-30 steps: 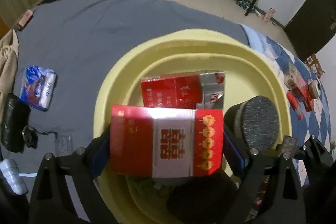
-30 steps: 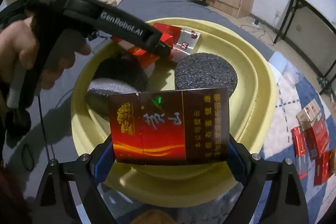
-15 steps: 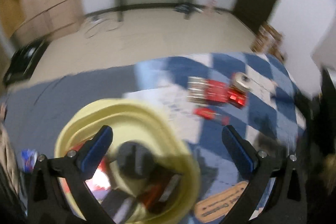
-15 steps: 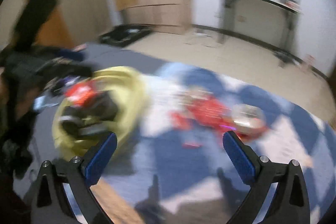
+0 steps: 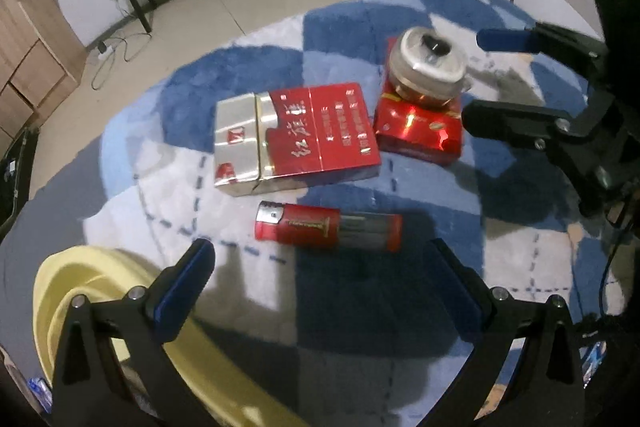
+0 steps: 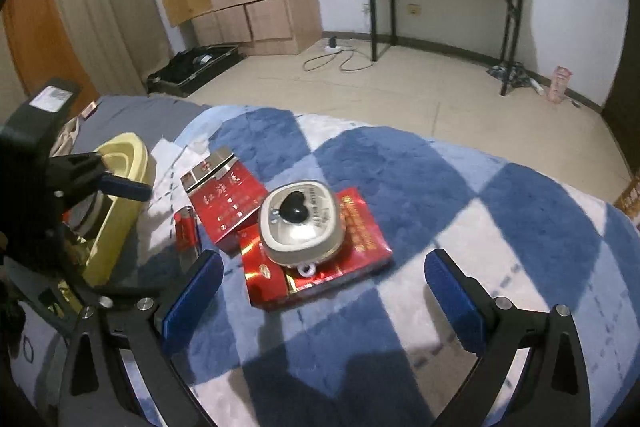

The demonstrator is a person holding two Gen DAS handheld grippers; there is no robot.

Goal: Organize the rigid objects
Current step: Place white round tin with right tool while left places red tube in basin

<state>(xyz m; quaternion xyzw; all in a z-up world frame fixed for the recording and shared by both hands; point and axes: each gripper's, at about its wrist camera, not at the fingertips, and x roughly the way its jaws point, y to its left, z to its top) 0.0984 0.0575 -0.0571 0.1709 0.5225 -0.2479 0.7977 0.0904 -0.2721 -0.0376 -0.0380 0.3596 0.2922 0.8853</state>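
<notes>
Hovering over the blue-and-white checked plush blanket (image 5: pixel 248 75), the left gripper (image 5: pixel 320 267) has its blue-padded jaws spread wide with nothing between them; they have just been opening. Just ahead of it lies a red cylindrical lighter with a silver cap (image 5: pixel 328 227), on its side on the blanket. Beyond the lighter sits a red and silver cigarette pack with white characters (image 5: pixel 296 137), lying flat. Just beside that, to its right in the left wrist view, is a glossy red flat box (image 5: pixel 416 133), and on top of it rests a rounded silver tin with a black heart-shaped knob (image 5: pixel 428 67).

The right gripper (image 6: pixel 324 287) is likewise wide apart and empty, its jaws also having just been opening, and it points at the silver tin and the red box from the other side; the box lies between its blue pads (image 6: pixel 192 295) but farther out, not touched by them. In the left wrist view the right gripper shows at the right edge, near the tin.

A pale yellow plastic basin (image 5: pixel 72 291) stands on the bed at the lower left of the left wrist view, partly behind the left gripper's finger. What is inside it I cannot tell from here.
</notes>
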